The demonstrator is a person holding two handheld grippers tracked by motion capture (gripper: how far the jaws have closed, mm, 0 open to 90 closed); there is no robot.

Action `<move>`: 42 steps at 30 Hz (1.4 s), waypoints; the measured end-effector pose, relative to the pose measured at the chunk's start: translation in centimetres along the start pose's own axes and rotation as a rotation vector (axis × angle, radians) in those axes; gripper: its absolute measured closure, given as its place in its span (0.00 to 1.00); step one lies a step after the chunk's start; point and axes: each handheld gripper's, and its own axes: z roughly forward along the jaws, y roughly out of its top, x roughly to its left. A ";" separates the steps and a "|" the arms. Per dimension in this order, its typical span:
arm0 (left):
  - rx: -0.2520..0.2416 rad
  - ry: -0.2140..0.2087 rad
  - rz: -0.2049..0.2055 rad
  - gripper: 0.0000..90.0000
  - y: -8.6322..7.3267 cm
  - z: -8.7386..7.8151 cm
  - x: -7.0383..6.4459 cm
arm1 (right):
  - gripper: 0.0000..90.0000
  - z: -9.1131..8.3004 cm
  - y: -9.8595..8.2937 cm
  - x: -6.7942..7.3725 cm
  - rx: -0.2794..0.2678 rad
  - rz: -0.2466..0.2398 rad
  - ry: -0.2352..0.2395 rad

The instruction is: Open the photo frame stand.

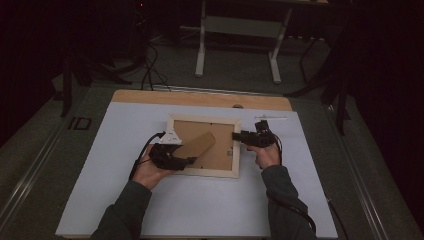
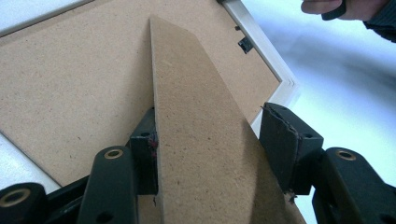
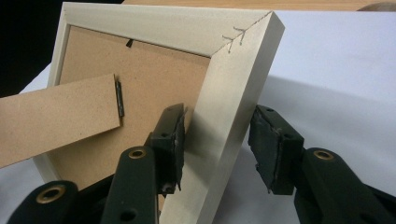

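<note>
A pale wooden picture frame [image 1: 205, 173] lies back up on the white table top [image 1: 125, 200]. Its brown backing board [image 1: 224, 147] carries a brown cardboard stand strip [image 1: 199, 144] that points to the near left. My left gripper [image 1: 187, 161] [image 2: 210, 154] is open with the strip [image 2: 201, 130] between its jaws; the left pad touches the strip's edge and the right pad stands off it. My right gripper [image 1: 235, 136] [image 3: 217, 144] is open and straddles the frame's right rail [image 3: 224, 121], with a gap at its right pad.
A bare wood strip [image 1: 200, 98] runs along the table's far edge, and a thin white stick [image 1: 271, 118] lies near the frame's far right corner. Beyond the table, cables [image 1: 150, 70] and another table's white legs [image 1: 201, 45] are on the floor.
</note>
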 end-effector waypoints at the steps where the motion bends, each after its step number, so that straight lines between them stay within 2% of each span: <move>1: 0.001 0.003 0.005 0.50 0.1 0.0 0.0 | 0.62 0.0 0.0 0.0 -0.001 0.000 0.000; 4: -0.002 0.011 0.013 0.50 0.2 -0.1 0.0 | 0.63 0.0 0.1 0.1 -0.017 0.011 -0.006; 12: -0.012 0.033 0.030 0.53 0.9 0.3 0.0 | 0.65 -0.7 0.9 0.7 -0.072 -0.011 -0.054; 17: -0.009 0.036 0.038 0.56 1.3 0.6 0.2 | 0.67 -1.3 1.2 0.8 -0.118 -0.011 -0.062; 23: -0.002 0.047 0.045 0.56 1.8 0.8 0.3 | 0.67 -1.6 1.3 0.9 -0.142 -0.016 -0.083; 27: -0.005 0.056 0.039 0.59 2.0 1.2 0.5 | 0.68 -1.9 1.6 1.3 -0.172 -0.044 -0.096; 35: 0.015 0.064 0.043 0.65 2.0 1.8 0.3 | 0.69 -2.4 2.3 2.6 -0.190 -0.121 -0.130; 42: 0.032 0.085 0.023 0.68 2.3 2.3 0.6 | 0.69 -2.6 2.6 3.0 -0.211 -0.151 -0.148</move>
